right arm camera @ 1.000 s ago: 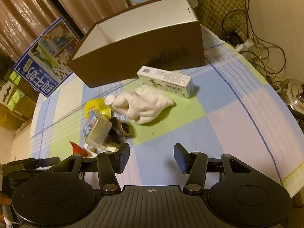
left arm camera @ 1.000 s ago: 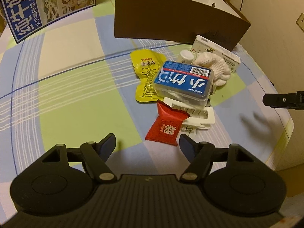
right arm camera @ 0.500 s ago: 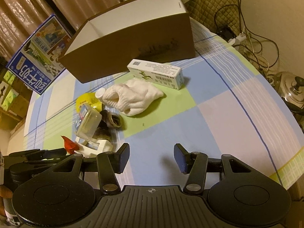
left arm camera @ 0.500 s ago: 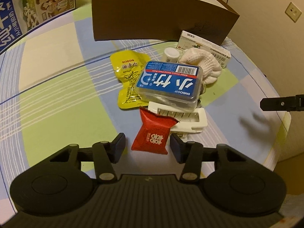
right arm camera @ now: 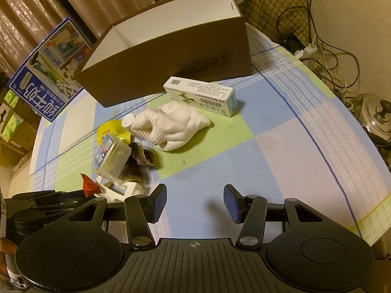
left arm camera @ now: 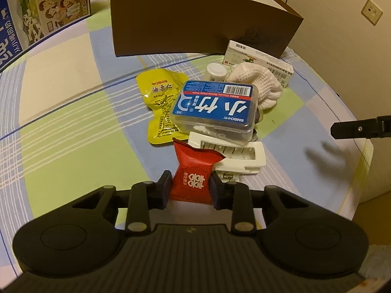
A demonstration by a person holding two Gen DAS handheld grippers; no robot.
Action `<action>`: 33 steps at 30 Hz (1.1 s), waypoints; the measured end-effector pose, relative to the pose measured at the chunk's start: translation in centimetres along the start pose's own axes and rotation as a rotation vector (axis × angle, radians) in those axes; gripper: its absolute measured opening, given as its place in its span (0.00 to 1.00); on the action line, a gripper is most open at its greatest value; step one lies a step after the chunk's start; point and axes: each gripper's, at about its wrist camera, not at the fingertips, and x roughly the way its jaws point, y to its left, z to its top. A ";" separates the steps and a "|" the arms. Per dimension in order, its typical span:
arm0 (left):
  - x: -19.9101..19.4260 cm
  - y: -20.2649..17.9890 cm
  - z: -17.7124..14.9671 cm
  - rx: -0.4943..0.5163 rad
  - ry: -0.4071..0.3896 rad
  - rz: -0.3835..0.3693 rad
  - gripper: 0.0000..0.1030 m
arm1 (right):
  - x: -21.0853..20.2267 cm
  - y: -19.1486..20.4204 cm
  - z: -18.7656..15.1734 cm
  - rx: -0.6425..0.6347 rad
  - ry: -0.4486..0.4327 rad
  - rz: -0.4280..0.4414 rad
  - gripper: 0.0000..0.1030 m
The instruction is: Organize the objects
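— Red snack packet (left arm camera: 191, 178): where does it sit?

— At the near end of the heap on the checked tablecloth (left arm camera: 73, 131), clamped between the two pads of the left gripper (left arm camera: 189, 190), which press on its lower half from either side. Its long axis runs away from the gripper, and the crimped top end points toward the heap and overlaps the white hair claw clip (left arm camera: 234, 156).

— And the right gripper (right arm camera: 194, 204)?

— Fingers spread wide, nothing between them, above bare cloth well to the right of the heap.

— How much room is around the heap?

— Plenty of bare cloth on the left and in front of the right gripper. The table edge curves close on the right. Behind stands the open brown cardboard box (right arm camera: 171, 56), with the white medicine carton (right arm camera: 200, 95) just in front of its wall.

— What is packed tight?

— The clear floss-pick box (left arm camera: 215, 107) with its blue label lies tilted on the clip. Beside it is the yellow pouch (left arm camera: 160, 105), and behind it a white bottle cap (left arm camera: 216, 71) and the white knitted glove (right arm camera: 171, 127).

— Anything hard to read?

— A dark crumpled thing (right arm camera: 141, 161) under the floss-pick box; I cannot tell what it is. From the right wrist camera only a red corner of the packet shows, the rest behind the left gripper's body.
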 end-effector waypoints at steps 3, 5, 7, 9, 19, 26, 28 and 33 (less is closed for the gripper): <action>-0.3 0.3 -0.1 -0.009 -0.004 0.004 0.21 | 0.2 0.4 0.2 -0.014 0.001 0.007 0.48; -0.7 0.7 -0.3 -0.019 -0.006 0.010 0.21 | 0.4 0.7 0.4 -0.029 -0.002 0.017 0.48; -0.9 1.3 -0.5 -0.038 -0.005 0.021 0.21 | 0.5 1.2 0.6 -0.052 -0.011 0.030 0.48; -1.3 1.9 -0.9 -0.057 -0.005 0.037 0.21 | 0.6 1.8 0.8 -0.083 -0.020 0.050 0.48; -3.4 6.5 -2.4 -0.203 -0.006 0.145 0.21 | 2.3 7.4 2.2 -0.354 -0.059 0.195 0.48; -4.4 8.5 -2.9 -0.283 -0.017 0.184 0.21 | 5.3 11.1 2.9 -0.584 -0.022 0.199 0.48; -4.6 8.8 -3.1 -0.297 -0.018 0.190 0.21 | 6.3 11.8 3.2 -0.628 0.001 0.183 0.48; -4.8 9.5 -3.5 -0.330 -0.020 0.199 0.21 | 9.0 13.2 3.5 -0.723 0.068 0.156 0.54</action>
